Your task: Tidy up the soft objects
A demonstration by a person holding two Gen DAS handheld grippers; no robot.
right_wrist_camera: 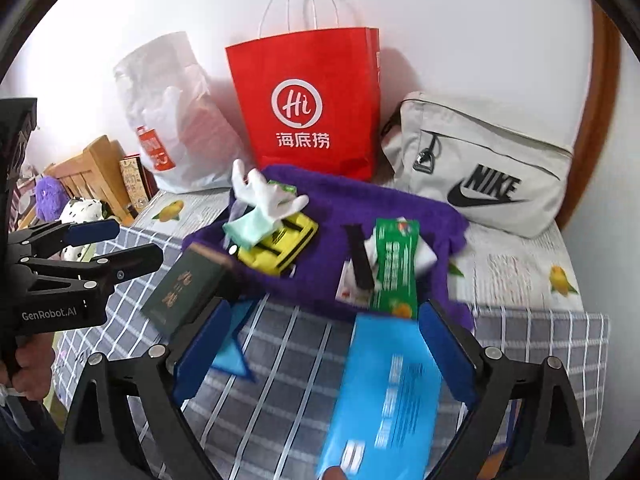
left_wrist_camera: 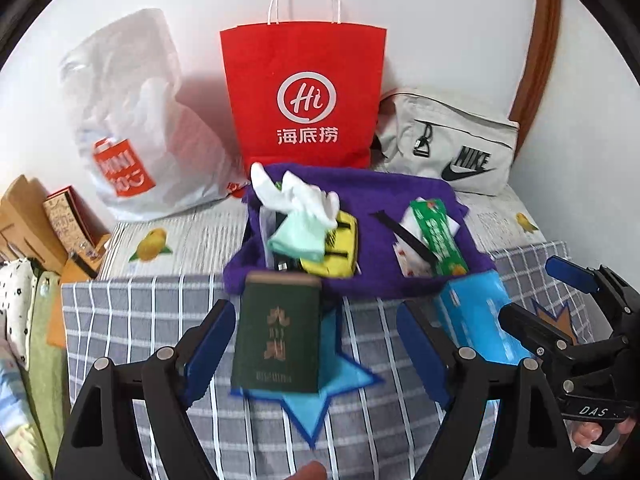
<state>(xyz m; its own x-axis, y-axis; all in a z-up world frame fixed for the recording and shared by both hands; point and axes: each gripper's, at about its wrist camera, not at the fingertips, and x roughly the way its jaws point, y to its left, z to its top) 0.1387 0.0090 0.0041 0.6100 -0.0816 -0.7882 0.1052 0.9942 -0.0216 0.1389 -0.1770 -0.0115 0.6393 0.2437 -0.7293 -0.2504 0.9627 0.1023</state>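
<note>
A purple towel (left_wrist_camera: 384, 196) lies on the bed and carries a white and mint glove (left_wrist_camera: 298, 216), a yellow pouch (left_wrist_camera: 338, 252) and a green tissue pack (left_wrist_camera: 438, 236). A dark green box (left_wrist_camera: 278, 332) lies between the open fingers of my left gripper (left_wrist_camera: 316, 344), not clamped. A blue pack (right_wrist_camera: 384, 396) lies between the open fingers of my right gripper (right_wrist_camera: 324, 348). In the right wrist view I also see the towel (right_wrist_camera: 400, 208), glove (right_wrist_camera: 264, 204), yellow pouch (right_wrist_camera: 280, 244), green pack (right_wrist_camera: 394, 268), green box (right_wrist_camera: 184, 288) and left gripper (right_wrist_camera: 116, 248).
A red paper bag (left_wrist_camera: 304, 96), a white plastic bag (left_wrist_camera: 128, 120) and a grey Nike bag (left_wrist_camera: 448, 148) stand against the wall. A checked cloth with a blue star (left_wrist_camera: 312, 400) covers the near bed. Wooden items (left_wrist_camera: 36, 224) stand at the left.
</note>
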